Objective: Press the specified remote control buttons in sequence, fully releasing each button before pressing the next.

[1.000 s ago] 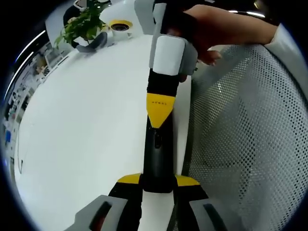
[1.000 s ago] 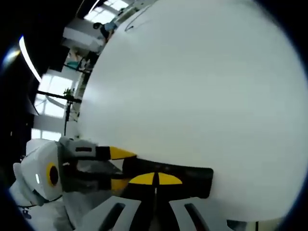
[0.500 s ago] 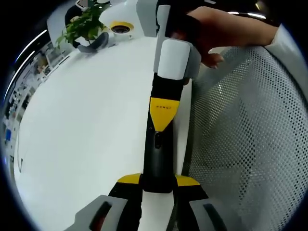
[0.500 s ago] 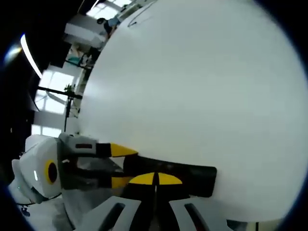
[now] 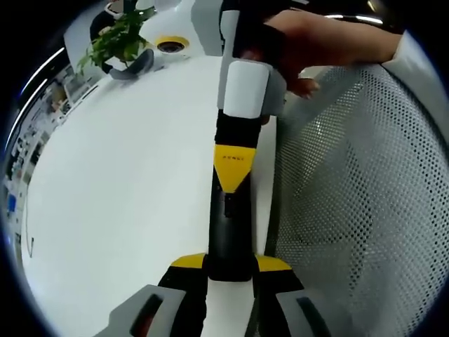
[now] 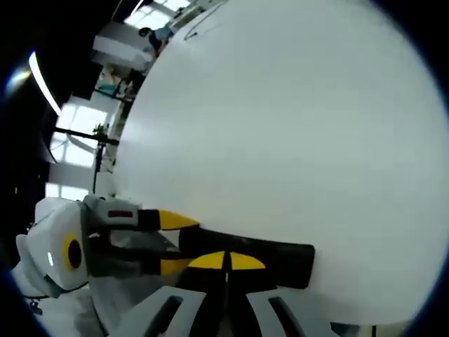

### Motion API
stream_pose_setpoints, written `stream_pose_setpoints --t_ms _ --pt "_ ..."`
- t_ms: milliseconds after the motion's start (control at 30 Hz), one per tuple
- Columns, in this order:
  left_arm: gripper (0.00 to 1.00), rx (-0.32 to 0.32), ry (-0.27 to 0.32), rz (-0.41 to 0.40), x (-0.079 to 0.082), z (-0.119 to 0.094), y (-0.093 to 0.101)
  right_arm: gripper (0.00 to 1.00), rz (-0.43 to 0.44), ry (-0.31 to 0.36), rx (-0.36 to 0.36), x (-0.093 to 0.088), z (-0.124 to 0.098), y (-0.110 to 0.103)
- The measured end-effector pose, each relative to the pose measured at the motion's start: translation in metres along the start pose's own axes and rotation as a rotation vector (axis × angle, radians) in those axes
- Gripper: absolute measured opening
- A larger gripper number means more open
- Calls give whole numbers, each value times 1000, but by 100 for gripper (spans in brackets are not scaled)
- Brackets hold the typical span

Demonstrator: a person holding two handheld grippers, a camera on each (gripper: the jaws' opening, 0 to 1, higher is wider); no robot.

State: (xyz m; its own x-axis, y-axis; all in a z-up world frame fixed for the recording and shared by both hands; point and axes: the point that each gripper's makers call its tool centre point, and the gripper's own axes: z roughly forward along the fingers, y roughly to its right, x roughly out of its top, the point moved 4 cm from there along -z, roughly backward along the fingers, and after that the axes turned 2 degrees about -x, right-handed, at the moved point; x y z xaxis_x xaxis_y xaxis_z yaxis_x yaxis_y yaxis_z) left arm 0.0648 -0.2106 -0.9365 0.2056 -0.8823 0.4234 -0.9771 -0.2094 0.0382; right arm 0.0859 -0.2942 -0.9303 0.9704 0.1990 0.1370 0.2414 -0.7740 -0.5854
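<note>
Beside mesh chair (image 5: pixel 358 210), left gripper (image 5: pixel 230 265) clamping remote (image 5: pixel 230 232)

White table (image 5: pixel 126 182) (glossy) bears potted plant (image 5: pixel 118 38), tape roll (image 5: pixel 170 45).

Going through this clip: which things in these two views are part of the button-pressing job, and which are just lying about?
Job:
remote, clamped in the left gripper
right gripper, its shut tip down on the remote

Lying about:
table
plant
yellow-ringed round thing beside the plant
mesh chair
</note>
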Motion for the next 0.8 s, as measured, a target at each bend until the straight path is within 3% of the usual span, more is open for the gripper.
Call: stream_pose_setpoints --t_ms 233,400,500,600,800 --pt "24 -2 -5 0 1 0 0 0 -9 2 -3 1 -1 1" --pt "24 1 -1 -9 1 -1 0 0 124 -10 64 1 -3 4" --pt "24 3 6 -13 0 -1 1 0 133 5 41 3 -9 10" --pt "24 3 8 -13 0 -1 1 0 171 8 94 2 -12 6" --pt "24 2 6 -13 -1 -1 1 0 141 -25 83 -4 -9 3"
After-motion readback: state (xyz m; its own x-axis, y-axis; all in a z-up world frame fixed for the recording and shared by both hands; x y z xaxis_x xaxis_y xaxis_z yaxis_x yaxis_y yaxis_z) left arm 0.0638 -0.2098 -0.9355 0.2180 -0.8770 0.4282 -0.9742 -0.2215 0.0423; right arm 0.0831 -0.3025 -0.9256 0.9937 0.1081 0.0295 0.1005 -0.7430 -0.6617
